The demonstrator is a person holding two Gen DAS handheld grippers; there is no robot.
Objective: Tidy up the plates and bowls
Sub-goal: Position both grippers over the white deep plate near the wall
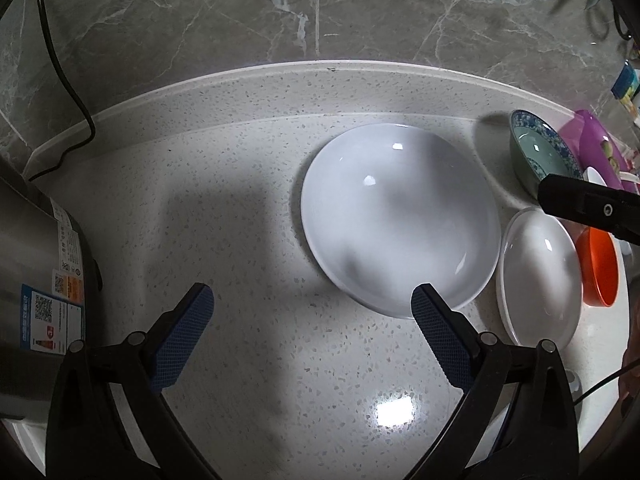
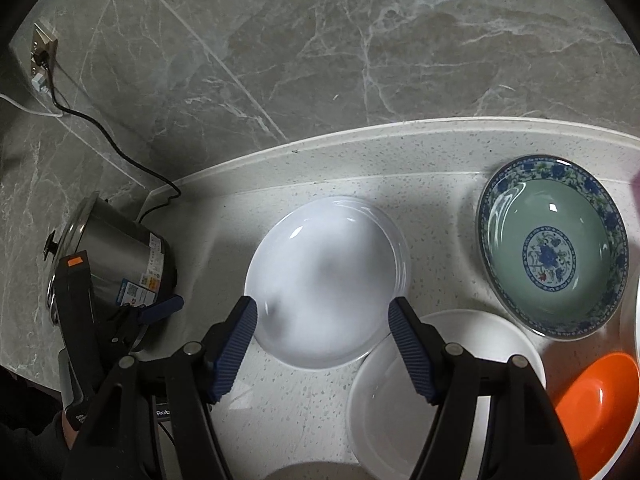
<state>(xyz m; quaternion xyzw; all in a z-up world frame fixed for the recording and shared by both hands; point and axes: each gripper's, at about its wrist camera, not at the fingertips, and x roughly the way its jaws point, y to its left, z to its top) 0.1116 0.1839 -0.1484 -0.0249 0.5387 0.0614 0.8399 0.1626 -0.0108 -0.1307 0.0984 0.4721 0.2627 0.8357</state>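
Large white bowl (image 2: 326, 280) on the speckled countertop (image 1: 248, 216), just ahead of both tongs. Right gripper (image 2: 323, 350): jaws spread, empty, straddling its near rim. Left gripper (image 1: 312, 336): spread, empty, bowl ahead-right. Smaller white plate (image 2: 400, 400) under the right gripper's right finger; blue-patterned green bowl (image 2: 554, 248) and orange bowl (image 2: 596, 400) farther right. Steel cooker (image 2: 116, 256) left.

Left wrist view: steeply down, close over countertop (image 1: 260, 208); large white bowl (image 1: 400, 216) at 2 o'clock. Right wrist view: shallower tilt, close, from the right; same bowl (image 2: 326, 280) at centre. Shared: bowl, white plate (image 1: 540, 276), patterned bowl (image 2: 552, 246), steel cooker (image 2: 116, 256), marble wall (image 2: 320, 52).
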